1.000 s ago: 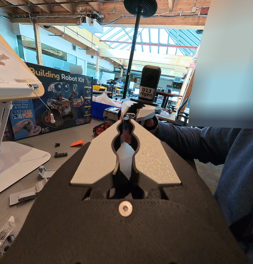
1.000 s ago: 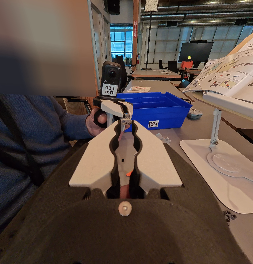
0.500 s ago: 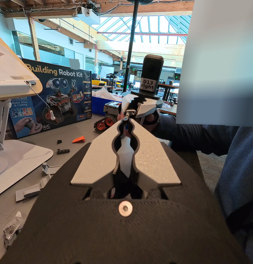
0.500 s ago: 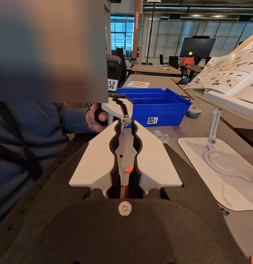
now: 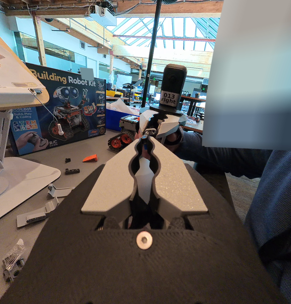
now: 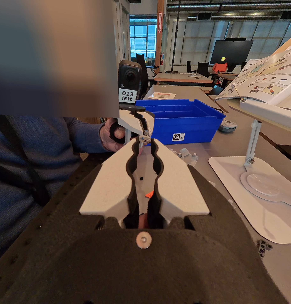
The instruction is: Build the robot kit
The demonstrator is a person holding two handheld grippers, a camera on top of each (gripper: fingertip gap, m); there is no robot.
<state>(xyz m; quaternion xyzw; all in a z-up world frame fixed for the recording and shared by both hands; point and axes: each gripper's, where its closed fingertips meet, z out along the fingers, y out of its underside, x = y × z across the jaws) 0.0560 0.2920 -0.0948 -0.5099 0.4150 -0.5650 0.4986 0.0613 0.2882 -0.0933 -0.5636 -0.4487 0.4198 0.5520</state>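
- left gripper [image 5: 144, 140]: jaws drawn almost together, tips pinched on the small grey-and-blue part [image 6: 145, 139]; held in the air, well out from the white stand [image 5: 18, 181] towards the person.
- right gripper [image 6: 144, 141]: jaws likewise nearly closed, tips nipping the same part from the opposite side. The two grippers meet tip to tip.
- small grey-and-blue part: a grey holed piece with a blue pin. Too small to tell whether pin and piece are fully seated.
- white stand: flat base on the grey table [image 5: 95, 148], with an upright arm carrying an open instruction booklet [image 6: 264, 79].
- boxed robot kit [image 5: 59, 107]: standing upright behind the stand.
- tracked vehicle [image 5: 123, 136]: partly built, orange wheels, beyond the stand, past the box's end.
- orange wedge [image 5: 90, 158] and black beam [image 5: 72, 171]: loose on the table near the stand's base, apart from each other.
- grey pieces [image 5: 36, 215]: lying just beside the base's near edge.
- clear bag [image 5: 13, 261]: holds small parts, on the near side of the stand.
- blue bin [image 6: 182, 125]: beyond the stand; contents not visible.
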